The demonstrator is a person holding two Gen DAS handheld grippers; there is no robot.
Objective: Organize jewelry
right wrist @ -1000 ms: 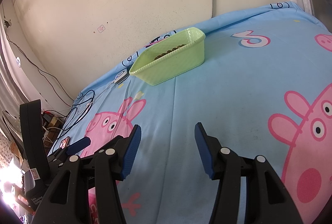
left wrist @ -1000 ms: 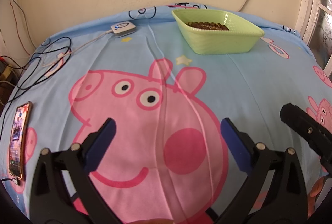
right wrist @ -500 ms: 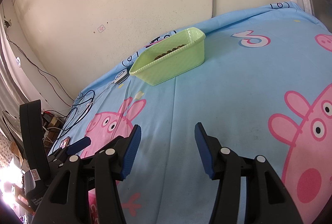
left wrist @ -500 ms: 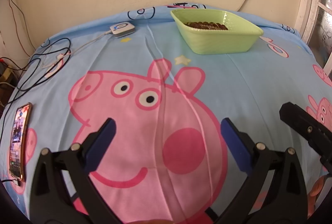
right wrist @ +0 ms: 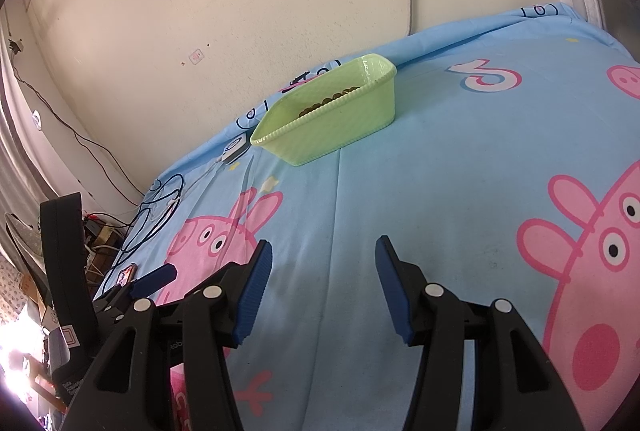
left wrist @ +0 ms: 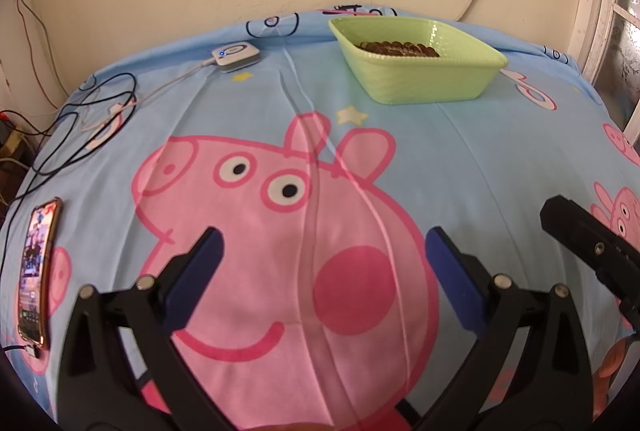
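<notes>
The left gripper (left wrist: 322,247) hangs over the blue cartoon-pig bedsheet (left wrist: 460,159) with its blue-padded fingers (left wrist: 196,277) spread wide and nothing between them. The right gripper (right wrist: 322,265) also stands parted and empty above the sheet. Far ahead of both sets of fingers, near the wall, sits a green plastic basket (left wrist: 420,83) holding brown beaded jewelry (left wrist: 400,49) along its floor. Ahead and left of the left fingers lie a small white device (left wrist: 236,56) with a blue light, black cables (left wrist: 80,127), and a lit phone (left wrist: 36,271). No writing is legible; the sheet's printed characters are too distorted to read.
</notes>
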